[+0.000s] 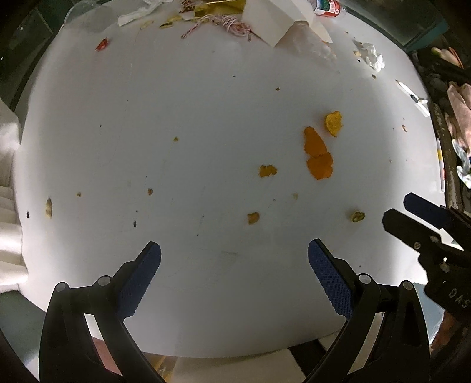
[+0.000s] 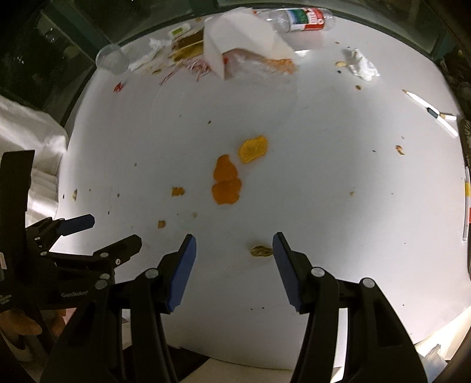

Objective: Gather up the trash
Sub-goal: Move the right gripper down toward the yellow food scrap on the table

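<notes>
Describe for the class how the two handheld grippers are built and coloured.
Both the left gripper and right gripper have black plastic linkage arms with round silver pivot pins. Their fingers carry blue textured pads. White lettering marks the black bodies. No sleeves are visible.

The desk point(image 1: 176, 103) has a smooth, matt white top, lightly scuffed. The left gripper point(image 1: 234, 250) and the right gripper point(image 2: 234, 244) look like matt black plastic with round, dull metal pins; their fingers point(image 1: 329, 280) carry blue pads with a fine rough knurl. The orange peel pieces point(image 2: 225, 184) look matt and slightly pebbled. A crumpled tissue point(image 2: 363, 67) is soft white paper. The water bottle point(image 2: 300, 19) is clear glossy plastic with a printed label, and the cup point(image 2: 113, 60) is clear plastic too. White cloth point(image 2: 35, 132) lies folded at the desk's left edge.
</notes>
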Demonstrator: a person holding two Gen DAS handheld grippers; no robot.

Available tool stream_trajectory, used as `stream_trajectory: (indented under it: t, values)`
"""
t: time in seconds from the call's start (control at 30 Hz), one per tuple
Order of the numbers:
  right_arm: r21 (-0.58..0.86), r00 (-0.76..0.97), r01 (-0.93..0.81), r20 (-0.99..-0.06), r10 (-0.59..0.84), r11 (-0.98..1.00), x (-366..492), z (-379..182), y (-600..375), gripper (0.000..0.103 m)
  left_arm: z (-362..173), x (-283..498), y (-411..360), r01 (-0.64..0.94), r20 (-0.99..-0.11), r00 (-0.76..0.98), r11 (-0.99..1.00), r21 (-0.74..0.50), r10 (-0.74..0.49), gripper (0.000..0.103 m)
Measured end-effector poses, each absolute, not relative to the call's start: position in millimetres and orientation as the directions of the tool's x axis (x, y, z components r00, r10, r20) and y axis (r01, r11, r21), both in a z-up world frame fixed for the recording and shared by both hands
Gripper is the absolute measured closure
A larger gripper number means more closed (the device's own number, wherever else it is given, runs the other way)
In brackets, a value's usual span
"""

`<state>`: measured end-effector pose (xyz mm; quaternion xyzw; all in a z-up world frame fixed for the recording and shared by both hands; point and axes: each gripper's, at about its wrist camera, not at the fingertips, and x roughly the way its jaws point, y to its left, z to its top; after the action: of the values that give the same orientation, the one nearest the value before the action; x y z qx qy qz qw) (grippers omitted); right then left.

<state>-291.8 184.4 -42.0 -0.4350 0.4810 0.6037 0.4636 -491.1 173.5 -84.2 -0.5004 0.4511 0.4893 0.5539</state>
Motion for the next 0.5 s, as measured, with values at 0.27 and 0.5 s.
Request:
stream_trajectory:
  t: [0.27, 0.5]
  values:
    - [0.163, -0.184, -0.977, -0.971, 0.155, -0.138, -303, -59, 193, 0.051, -86, -505, 179, -0.994, -0.985, 0.107, -0.016, -0.11, 0.133, 0.006]
    - [0.143, -0.166, -0.978, -0.973, 0.16, -0.149, -309, -79, 215, 0.051, -92, -515, 195, -0.993, -0.984, 0.097, -0.044, -0.105, 0.152, 0.006]
